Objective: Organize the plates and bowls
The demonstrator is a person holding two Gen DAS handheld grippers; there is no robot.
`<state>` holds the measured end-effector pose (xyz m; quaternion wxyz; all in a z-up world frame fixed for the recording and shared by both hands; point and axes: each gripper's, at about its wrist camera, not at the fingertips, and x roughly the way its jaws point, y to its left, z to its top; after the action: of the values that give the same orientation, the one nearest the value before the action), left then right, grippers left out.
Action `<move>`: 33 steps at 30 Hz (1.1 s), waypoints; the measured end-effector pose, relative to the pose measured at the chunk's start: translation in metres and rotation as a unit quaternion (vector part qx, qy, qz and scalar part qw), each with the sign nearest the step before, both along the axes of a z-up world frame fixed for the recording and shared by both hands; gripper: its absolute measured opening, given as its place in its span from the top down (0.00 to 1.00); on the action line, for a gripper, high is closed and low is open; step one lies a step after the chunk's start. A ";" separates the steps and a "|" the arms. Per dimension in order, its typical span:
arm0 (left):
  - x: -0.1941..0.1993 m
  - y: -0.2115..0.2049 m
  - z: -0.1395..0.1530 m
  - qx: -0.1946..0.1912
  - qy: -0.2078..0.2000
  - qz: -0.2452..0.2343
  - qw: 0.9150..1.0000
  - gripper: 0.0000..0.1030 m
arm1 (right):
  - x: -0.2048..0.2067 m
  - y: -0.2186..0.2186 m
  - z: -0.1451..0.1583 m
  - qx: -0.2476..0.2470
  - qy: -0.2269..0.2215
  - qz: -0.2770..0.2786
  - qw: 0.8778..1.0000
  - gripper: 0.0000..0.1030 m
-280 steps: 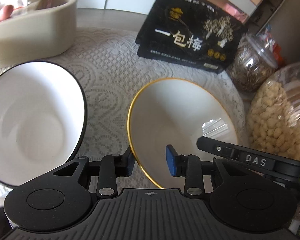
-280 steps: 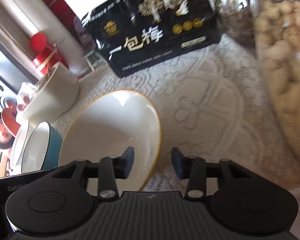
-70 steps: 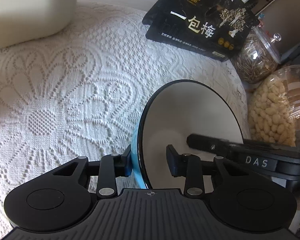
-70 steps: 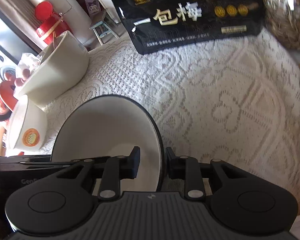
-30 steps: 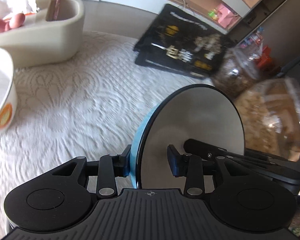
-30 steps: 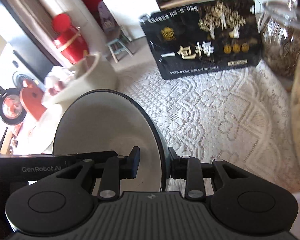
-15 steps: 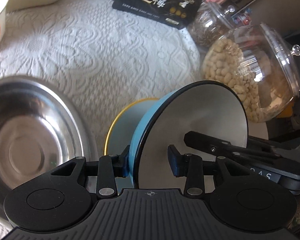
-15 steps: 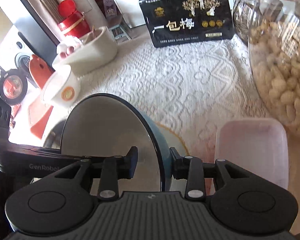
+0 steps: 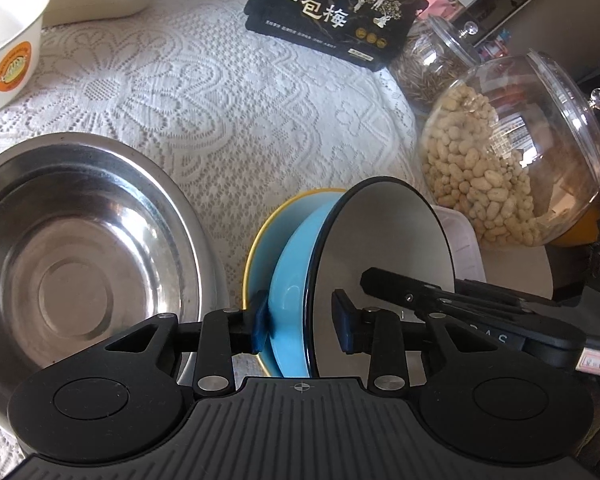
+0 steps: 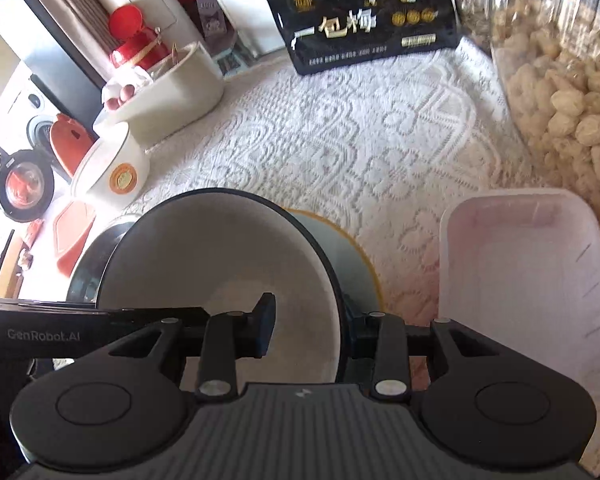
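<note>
A blue bowl [image 9: 292,280] with a white inside and black rim sits inside the gold-rimmed bowl [image 9: 268,224] on the lace cloth. My left gripper [image 9: 302,322] straddles its near rim, one finger outside and one inside, jaws slightly apart from the wall. My right gripper [image 10: 308,330] straddles the opposite rim of the blue bowl [image 10: 228,264] the same way; the gold-rimmed bowl [image 10: 364,268] shows beneath. A steel bowl [image 9: 76,248] stands to the left. A white bowl with an orange logo [image 9: 8,44] sits far left.
A peanut jar [image 9: 512,152] and a seed jar [image 9: 432,60] stand at the right. A clear plastic box [image 10: 524,280] lies beside the stacked bowls. A black packet [image 9: 332,12] and a cream container [image 10: 168,96] are at the back.
Both grippers lowered the blue bowl into the gold-rimmed bowl beside the steel bowl. Their jaws have widened a little around its rim.
</note>
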<state>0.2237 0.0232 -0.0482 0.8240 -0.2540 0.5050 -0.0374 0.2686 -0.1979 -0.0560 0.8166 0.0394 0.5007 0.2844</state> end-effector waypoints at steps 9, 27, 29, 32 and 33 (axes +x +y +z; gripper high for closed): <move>-0.002 -0.004 0.004 0.020 -0.002 -0.008 1.000 0.70 | -0.013 -0.010 -0.002 0.041 -0.033 -0.059 0.997 0.62; -0.033 0.026 0.037 0.022 -0.060 0.008 0.998 0.76 | -0.040 -0.008 0.030 -0.003 -0.107 -0.095 0.990 0.61; -0.044 0.043 0.045 0.023 -0.074 0.020 0.997 0.76 | -0.047 -0.006 0.035 -0.011 -0.118 -0.100 0.988 0.58; -0.061 0.076 0.054 0.050 -0.077 0.072 0.993 0.76 | -0.057 -0.002 0.044 -0.003 -0.125 -0.098 0.987 0.57; -0.067 0.088 0.056 0.060 -0.078 0.093 0.991 0.76 | -0.059 -0.001 0.047 0.007 -0.123 -0.095 0.988 0.57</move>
<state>0.1566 0.1111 0.0079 0.8747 -0.2464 0.4144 0.0501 0.2092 -0.1984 -0.0088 0.8950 0.0567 0.3885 0.2116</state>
